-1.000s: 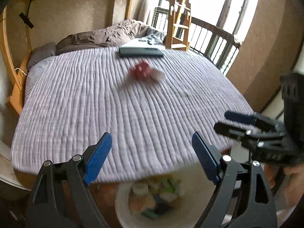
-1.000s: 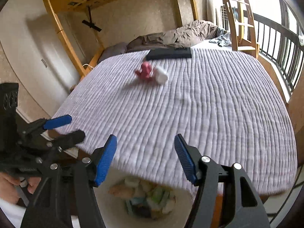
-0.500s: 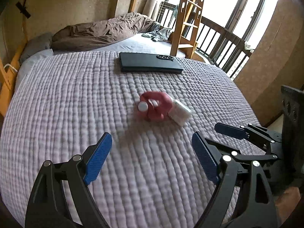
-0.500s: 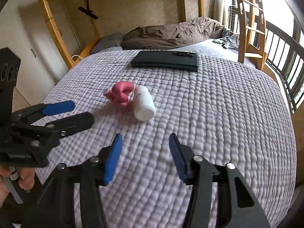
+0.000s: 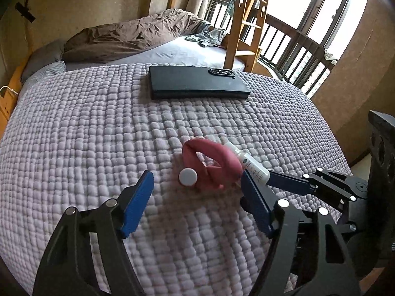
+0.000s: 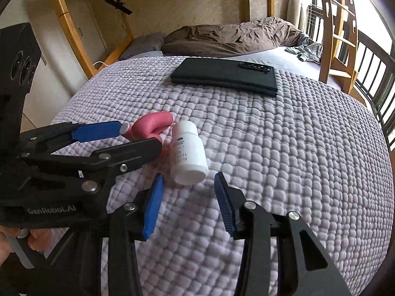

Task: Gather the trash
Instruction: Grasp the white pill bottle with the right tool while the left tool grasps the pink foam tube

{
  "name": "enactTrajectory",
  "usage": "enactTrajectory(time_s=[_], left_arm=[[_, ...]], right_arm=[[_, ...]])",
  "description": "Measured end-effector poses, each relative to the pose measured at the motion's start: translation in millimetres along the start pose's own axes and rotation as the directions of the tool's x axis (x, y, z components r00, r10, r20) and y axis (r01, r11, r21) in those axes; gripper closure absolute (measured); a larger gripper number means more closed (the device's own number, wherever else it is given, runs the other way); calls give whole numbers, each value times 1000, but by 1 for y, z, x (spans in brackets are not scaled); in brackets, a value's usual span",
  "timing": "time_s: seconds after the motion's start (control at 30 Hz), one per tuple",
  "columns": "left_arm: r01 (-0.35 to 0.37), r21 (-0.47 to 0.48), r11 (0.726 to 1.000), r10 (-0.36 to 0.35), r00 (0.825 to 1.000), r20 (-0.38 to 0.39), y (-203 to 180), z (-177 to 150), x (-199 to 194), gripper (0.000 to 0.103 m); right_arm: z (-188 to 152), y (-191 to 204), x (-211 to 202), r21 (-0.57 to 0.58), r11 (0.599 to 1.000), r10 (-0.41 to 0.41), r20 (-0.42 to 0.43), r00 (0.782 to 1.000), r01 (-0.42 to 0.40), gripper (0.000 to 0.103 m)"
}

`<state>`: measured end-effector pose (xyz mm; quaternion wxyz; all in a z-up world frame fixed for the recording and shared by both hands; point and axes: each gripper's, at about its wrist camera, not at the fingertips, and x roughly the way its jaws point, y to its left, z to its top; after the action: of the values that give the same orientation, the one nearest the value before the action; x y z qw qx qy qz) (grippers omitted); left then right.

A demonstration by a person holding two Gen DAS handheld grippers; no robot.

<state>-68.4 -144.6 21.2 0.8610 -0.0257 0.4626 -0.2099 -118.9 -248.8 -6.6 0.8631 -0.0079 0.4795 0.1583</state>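
Note:
A pink looped object with a white round cap (image 5: 209,162) lies on the lilac quilted blanket (image 5: 86,135), next to a white pill bottle (image 5: 249,162) lying on its side. My left gripper (image 5: 197,194) is open, its blue pads either side of the pink object, just short of it. My right gripper (image 6: 188,194) is open, its pads just short of the white bottle (image 6: 187,153). The pink object (image 6: 153,128) lies left of the bottle in the right wrist view, partly behind the left gripper's fingers (image 6: 96,130).
A flat black case (image 5: 197,86) lies farther back on the blanket, with a crumpled brown duvet (image 5: 128,37) behind it. A wooden bunk ladder (image 5: 244,19) and a balcony railing (image 5: 301,56) stand at the right. The bed's wooden frame (image 6: 74,29) runs along the left.
Both grippers moved forward from above the white trash bin at the bed's edge, across the blanket, up to the pink object and the bottle. The bin has left the view.

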Motion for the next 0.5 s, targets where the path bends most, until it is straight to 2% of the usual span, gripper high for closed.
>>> enactTrajectory(time_s=[0.37, 0.5], left_arm=[[10, 48, 999, -8, 1000, -28, 1, 4, 18, 41], [7, 66, 998, -5, 1000, -29, 1, 2, 19, 44]], right_arm=[[11, 1, 17, -58, 998, -24, 5, 1000, 24, 71], [10, 4, 18, -85, 996, -40, 18, 999, 41, 71]])
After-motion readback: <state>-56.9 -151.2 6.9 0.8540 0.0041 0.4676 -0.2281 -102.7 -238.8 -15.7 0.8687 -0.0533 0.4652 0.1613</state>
